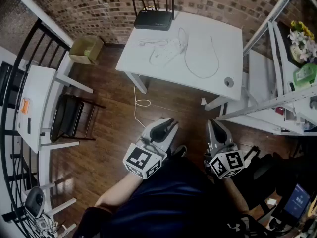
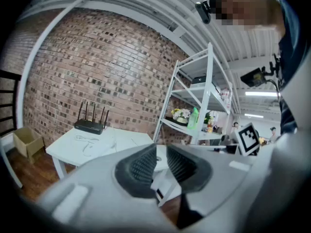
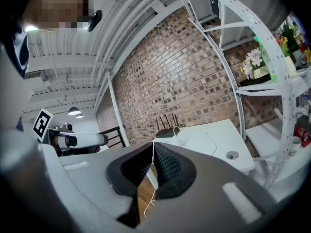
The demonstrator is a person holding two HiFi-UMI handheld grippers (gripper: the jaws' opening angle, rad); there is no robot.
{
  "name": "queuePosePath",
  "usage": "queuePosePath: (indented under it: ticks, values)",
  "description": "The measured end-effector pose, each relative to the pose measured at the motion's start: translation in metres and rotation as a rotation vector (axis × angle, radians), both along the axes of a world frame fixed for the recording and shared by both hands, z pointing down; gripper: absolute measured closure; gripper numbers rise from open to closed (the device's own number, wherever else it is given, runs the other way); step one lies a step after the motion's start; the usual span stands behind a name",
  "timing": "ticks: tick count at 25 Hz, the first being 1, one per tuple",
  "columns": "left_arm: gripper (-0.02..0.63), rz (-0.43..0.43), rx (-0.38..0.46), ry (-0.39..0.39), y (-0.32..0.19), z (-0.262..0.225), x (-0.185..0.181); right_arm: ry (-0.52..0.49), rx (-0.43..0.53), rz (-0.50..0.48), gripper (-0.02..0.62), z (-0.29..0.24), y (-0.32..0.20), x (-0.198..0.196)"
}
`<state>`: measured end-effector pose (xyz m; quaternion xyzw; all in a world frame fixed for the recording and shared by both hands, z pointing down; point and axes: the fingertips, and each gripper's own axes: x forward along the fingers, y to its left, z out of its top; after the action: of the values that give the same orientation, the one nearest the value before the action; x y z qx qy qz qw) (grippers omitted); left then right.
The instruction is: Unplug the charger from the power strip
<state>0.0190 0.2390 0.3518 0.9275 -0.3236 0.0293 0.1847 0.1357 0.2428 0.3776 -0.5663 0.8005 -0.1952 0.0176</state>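
Both grippers — left gripper (image 1: 170, 123) and right gripper (image 1: 214, 124) — were closed and empty, short of the table's (image 1: 229, 43) near edge with open floor (image 1: 111, 133) between. Power strip (image 1: 171, 48) lay on the table, toward its far edge — near the router (image 1: 153, 19).

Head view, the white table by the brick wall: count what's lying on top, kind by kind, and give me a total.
Black router: 1
White power strip: 1
White cords: 2 that can be told apart in the tangle
Grey round disc: 1
Total: 5
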Motion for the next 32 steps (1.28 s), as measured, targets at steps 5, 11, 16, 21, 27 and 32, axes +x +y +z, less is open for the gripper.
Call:
queuePosePath:
  ticks: [5,11,16,21,27,32]
  values:
    - [0.541,0.023,-0.018,0.018,-0.047,0.018,0.007,0.025,-0.01,0.005,0.583,0.009,-0.045,0.0]
    - [0.541,0.092,0.008,0.025,-0.124,0.023,0.021,0.109,-0.048,0.053,0.583,0.016,-0.111,0.015]
    - [0.538,0.115,0.01,0.007,-0.185,0.038,0.009,0.174,-0.084,0.066,0.583,0.029,-0.168,0.015]
    - [0.532,0.066,0.035,-0.052,-0.244,0.051,-0.013,0.265,-0.097,0.036,0.583,0.04,-0.227,0.014]
    - [0.528,-0.067,0.004,-0.129,-0.292,0.08,-0.031,0.342,-0.115,-0.09,0.581,0.069,-0.295,0.001]
    - [0.527,-0.163,0.006,-0.202,-0.32,0.103,-0.035,0.364,-0.139,-0.184,0.562,0.096,-0.338,-0.011]
